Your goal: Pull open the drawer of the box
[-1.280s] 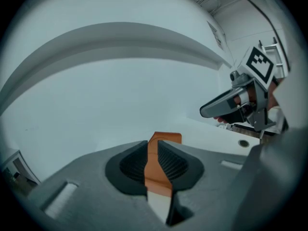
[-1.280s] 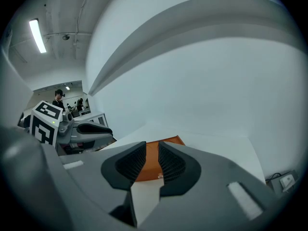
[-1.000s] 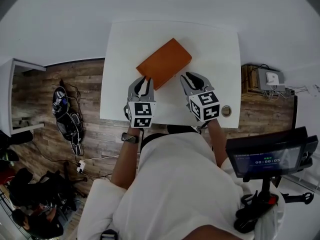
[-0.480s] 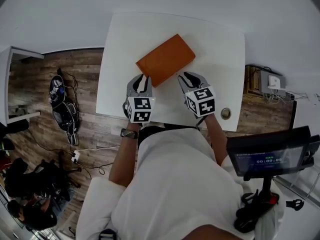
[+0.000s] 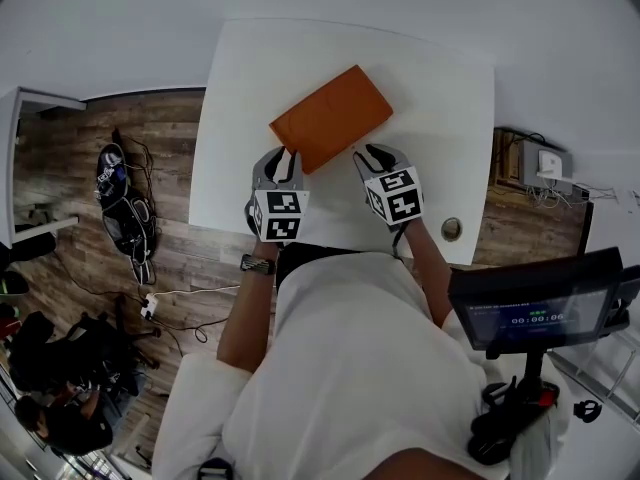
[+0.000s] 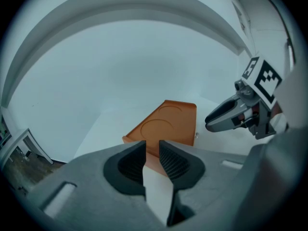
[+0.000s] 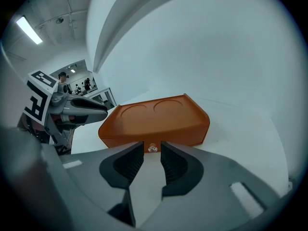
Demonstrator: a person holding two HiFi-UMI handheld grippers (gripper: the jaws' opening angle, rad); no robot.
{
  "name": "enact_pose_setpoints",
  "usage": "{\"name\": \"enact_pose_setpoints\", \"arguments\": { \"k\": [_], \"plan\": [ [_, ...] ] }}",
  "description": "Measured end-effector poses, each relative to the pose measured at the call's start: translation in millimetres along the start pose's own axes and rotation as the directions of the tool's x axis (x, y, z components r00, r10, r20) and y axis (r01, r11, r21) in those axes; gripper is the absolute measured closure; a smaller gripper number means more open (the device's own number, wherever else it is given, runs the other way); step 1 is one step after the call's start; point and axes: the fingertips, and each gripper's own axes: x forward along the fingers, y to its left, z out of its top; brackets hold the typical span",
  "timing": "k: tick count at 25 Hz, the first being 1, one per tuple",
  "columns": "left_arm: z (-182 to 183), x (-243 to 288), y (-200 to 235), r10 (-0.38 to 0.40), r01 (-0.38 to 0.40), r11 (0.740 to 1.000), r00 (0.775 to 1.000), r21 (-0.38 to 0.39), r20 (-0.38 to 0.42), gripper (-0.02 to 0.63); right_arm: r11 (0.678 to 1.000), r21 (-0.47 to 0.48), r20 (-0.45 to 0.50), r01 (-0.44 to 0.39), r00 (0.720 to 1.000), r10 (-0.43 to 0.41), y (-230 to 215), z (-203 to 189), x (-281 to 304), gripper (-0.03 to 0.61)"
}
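An orange box with two round hollows in its lid lies askew on the white table. Its drawer front faces my right gripper and bears a small pale knob. The right jaws have just been opening. They stand open with the knob between their tips, and the pads do not press on it. My left gripper is open with a narrow gap and nothing in it. It points at the box's near left corner. In the head view the left gripper and right gripper flank the box's near end.
A small round object lies near the table's front right edge. Beyond that edge a screen on a stand is at the right. Cables and gear lie on the wooden floor at the left. A white wall rises behind the table.
Both grippers have sunk toward the table and come closer to the box's near end. The right one has shifted a little left, up to the drawer front. The box has stayed put.
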Motion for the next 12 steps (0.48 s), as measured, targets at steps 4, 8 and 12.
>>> {"name": "enact_pose_setpoints", "arguments": {
  "k": [4, 8, 12],
  "plan": [
    [-2, -2, -2, -0.003, 0.003, 1.0, 1.0, 0.0, -0.015, 0.529, 1.0, -0.008, -0.025, 0.001, 1.0, -0.001, -1, -5, 7, 0.459],
    [-2, -7, -5, -0.001, 0.001, 1.0, 1.0, 0.0, -0.012, 0.529, 1.0, -0.025, -0.048, -0.008, 0.999, 0.007, 1, -9, 14, 0.457],
    [0, -10, -4, -0.012, 0.012, 1.0, 1.0, -0.002, -0.009, 0.529, 0.999, -0.052, -0.083, -0.001, 0.997, -0.003, 3, -14, 21, 0.459]
  ]
}}
